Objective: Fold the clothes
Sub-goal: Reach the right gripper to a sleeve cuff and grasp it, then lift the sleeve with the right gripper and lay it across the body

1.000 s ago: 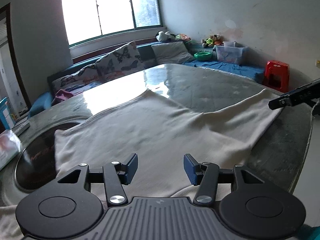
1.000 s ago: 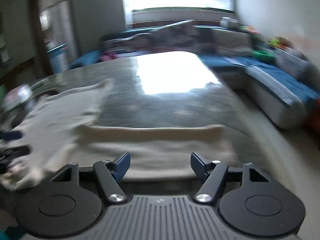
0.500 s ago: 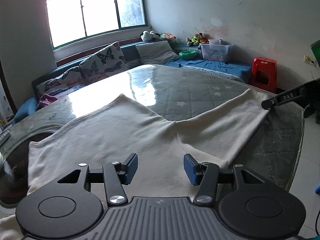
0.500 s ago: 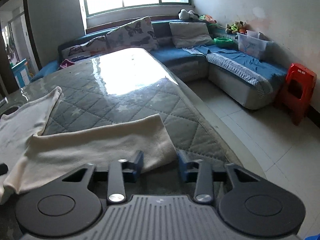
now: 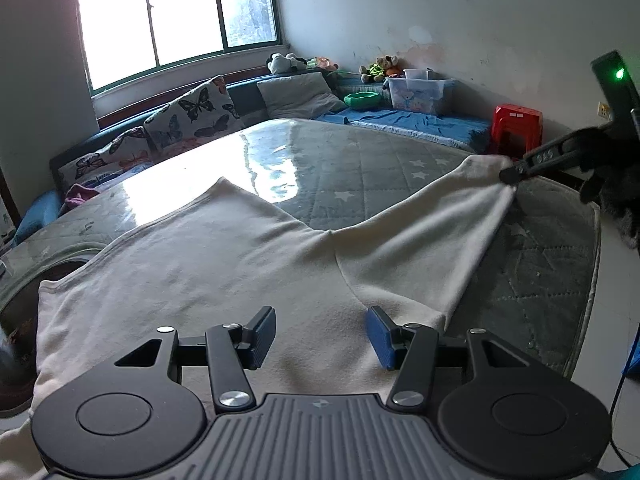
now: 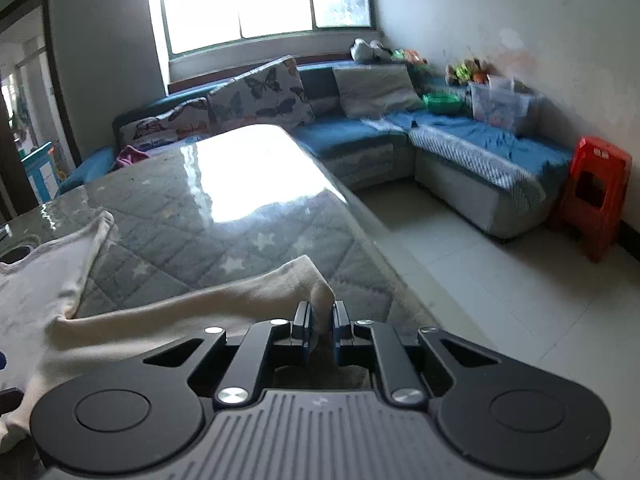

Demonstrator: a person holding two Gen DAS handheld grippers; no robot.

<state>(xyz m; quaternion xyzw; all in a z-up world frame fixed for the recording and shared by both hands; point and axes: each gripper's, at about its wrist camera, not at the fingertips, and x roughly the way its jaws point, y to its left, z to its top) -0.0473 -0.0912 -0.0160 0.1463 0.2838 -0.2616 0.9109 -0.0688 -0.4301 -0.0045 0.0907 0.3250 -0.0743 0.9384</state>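
A cream long-sleeved garment (image 5: 208, 264) lies spread on a grey quilted mattress (image 5: 360, 168) under glossy plastic. My left gripper (image 5: 322, 334) hovers open just above the garment's body, nothing between its blue pads. One sleeve (image 5: 440, 224) stretches out to the right, and its cuff is lifted slightly off the mattress. My right gripper (image 6: 320, 322) is shut on that cuff (image 6: 316, 284); in the left wrist view the right gripper (image 5: 516, 172) shows at the sleeve's far end. The other sleeve (image 6: 76, 248) lies flat at the left.
The mattress edge (image 6: 376, 248) drops to a tiled floor (image 6: 500, 300) on the right. A blue corner sofa (image 6: 472, 148) with butterfly cushions (image 5: 192, 114), a clear storage box (image 5: 420, 90) and a red stool (image 6: 592, 188) line the walls. A dark round object (image 5: 24, 320) sits at the left.
My right gripper has closed on the sleeve cuff and raised it a little off the mattress. The left gripper stays open, shifted slightly over the garment's body.
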